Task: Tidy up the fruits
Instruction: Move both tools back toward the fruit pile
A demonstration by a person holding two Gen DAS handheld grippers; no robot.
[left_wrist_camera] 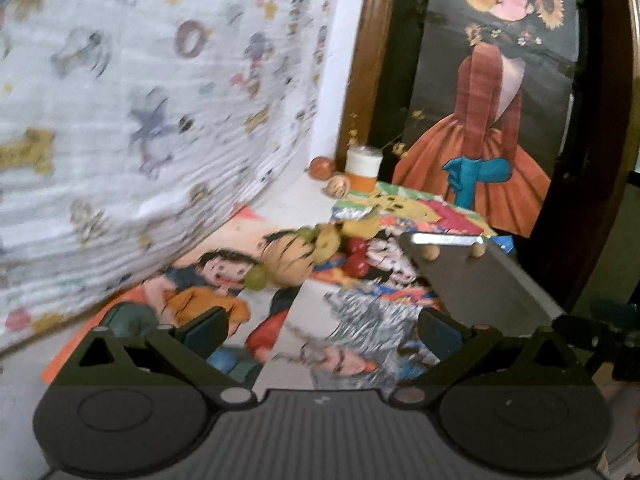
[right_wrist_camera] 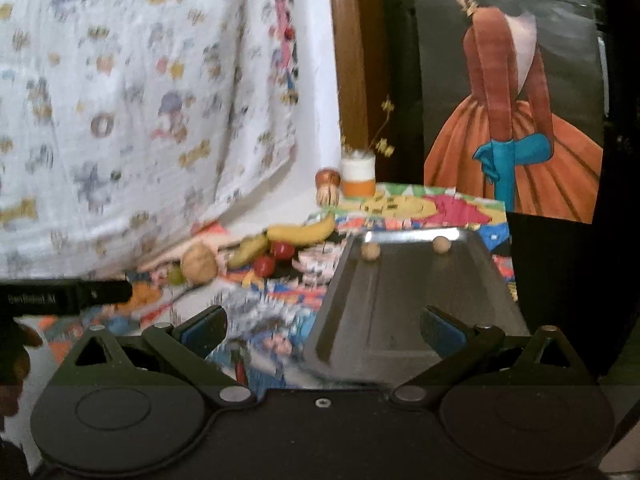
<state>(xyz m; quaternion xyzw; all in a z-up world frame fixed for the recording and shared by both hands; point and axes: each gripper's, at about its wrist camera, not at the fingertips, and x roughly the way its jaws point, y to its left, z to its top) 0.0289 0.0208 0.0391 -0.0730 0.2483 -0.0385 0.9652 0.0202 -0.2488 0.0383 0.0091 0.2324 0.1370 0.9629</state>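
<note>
Metal tray [right_wrist_camera: 420, 300] beside fruit pile [right_wrist_camera: 256, 252]

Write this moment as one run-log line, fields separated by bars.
left gripper: open, empty | right gripper: open, empty | fruit pile: on mat, untouched | metal tray: two small balls inside

We see the right gripper [right_wrist_camera: 323, 330] gaping, nothing between its jaws; metal tray [right_wrist_camera: 404, 312] ahead holds two small balls [right_wrist_camera: 370, 251]; banana [right_wrist_camera: 301, 233] left.
</note>
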